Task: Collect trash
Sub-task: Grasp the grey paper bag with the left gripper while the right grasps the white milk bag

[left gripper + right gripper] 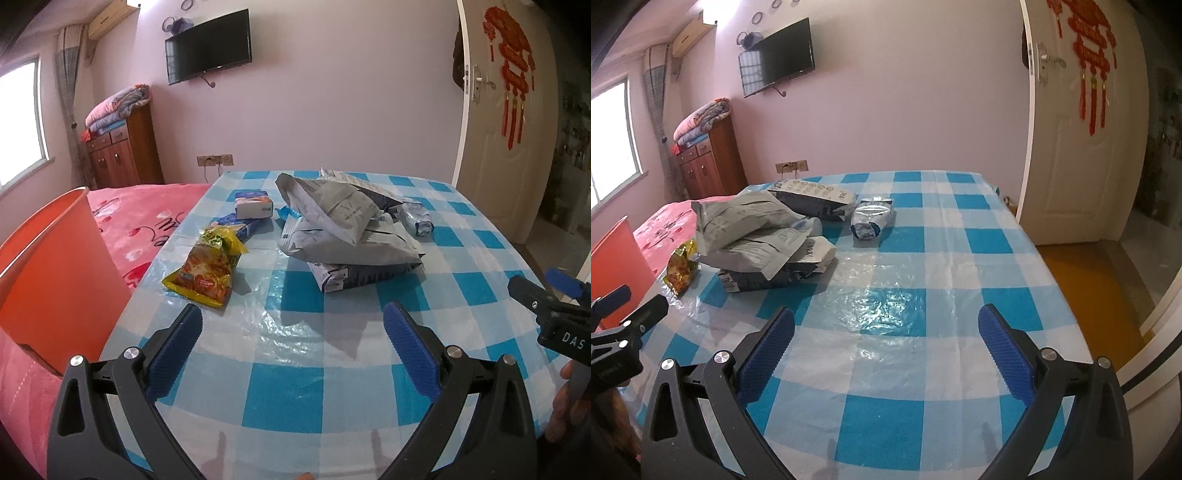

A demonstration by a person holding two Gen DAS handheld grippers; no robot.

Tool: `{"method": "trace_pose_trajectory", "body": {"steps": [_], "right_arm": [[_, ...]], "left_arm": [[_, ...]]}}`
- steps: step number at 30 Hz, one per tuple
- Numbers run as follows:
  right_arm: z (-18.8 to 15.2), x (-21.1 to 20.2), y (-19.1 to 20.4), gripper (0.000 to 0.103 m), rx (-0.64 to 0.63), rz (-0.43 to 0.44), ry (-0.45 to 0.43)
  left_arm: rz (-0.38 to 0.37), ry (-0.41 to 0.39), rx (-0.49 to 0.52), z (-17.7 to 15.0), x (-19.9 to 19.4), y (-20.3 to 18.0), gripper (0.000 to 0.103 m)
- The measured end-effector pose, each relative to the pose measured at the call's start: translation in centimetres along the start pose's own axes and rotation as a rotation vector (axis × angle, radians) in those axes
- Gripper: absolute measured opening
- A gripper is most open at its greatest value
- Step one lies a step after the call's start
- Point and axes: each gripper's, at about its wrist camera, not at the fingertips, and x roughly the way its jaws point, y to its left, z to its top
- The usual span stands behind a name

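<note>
Trash lies on a blue-and-white checked tablecloth (295, 387). A heap of grey mailer bags (332, 218) (753, 229) sits mid-table, over a dark packet (354, 277). A yellow-red snack bag (207, 273) (679, 271) lies left of the heap, a blue-white tissue pack (255, 206) and a blue wrapper (240, 225) beyond it. A crumpled clear-blue wrapper (417, 218) (870, 219) rests right of the heap. My left gripper (291, 343) is open above the near table, holding nothing. My right gripper (886, 347) is open and holds nothing too.
An orange bin (51, 280) (617, 266) stands at the table's left edge, beside a pink bed (140, 214). A white door (1075, 147) stands open on the right, with yellow floor (1086, 288) past the table edge. A wooden cabinet (122, 147) is by the window.
</note>
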Motion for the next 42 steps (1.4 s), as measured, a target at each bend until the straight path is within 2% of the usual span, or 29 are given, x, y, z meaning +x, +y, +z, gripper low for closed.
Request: {"method": "trace_pose_trajectory", "body": {"steps": [7, 11, 16, 24, 30, 34, 38, 42], "right_arm": [[0.6, 1.5, -0.7, 0.098, 0.031, 0.090, 0.056], [1.4, 2.7, -1.3, 0.098, 0.056, 0.149, 0.110], [2.9, 4.9, -2.3, 0.098, 0.096, 0.193, 0.170], [6.2, 8.7, -3.8, 0.098, 0.160, 0.242, 0.196], [8.5, 11.7, -3.3, 0.097, 0.131, 0.236, 0.195], [9.6, 13.9, -2.8, 0.086, 0.124, 0.240, 0.212], [10.0, 16.0, -2.2, 0.086, 0.112, 0.238, 0.238], [10.1, 17.7, -1.5, 0.086, 0.084, 0.213, 0.263]], "left_arm": [[-0.038, -0.016, 0.064, 2.4, 0.4, -0.3, 0.099], [-0.074, -0.015, 0.176, 5.1, 1.0, -1.8, 0.099], [-0.028, -0.006, 0.291, 8.0, 2.9, -4.0, 0.099], [0.005, 0.091, 0.455, 10.6, 7.9, -7.2, 0.099], [0.013, 0.181, 0.443, 10.9, 11.0, -7.0, 0.099], [-0.003, 0.204, 0.432, 10.9, 12.0, -6.9, 0.099], [-0.011, 0.223, 0.406, 10.8, 12.9, -6.4, 0.096], [-0.012, 0.248, 0.361, 10.8, 13.6, -5.9, 0.073]]}}
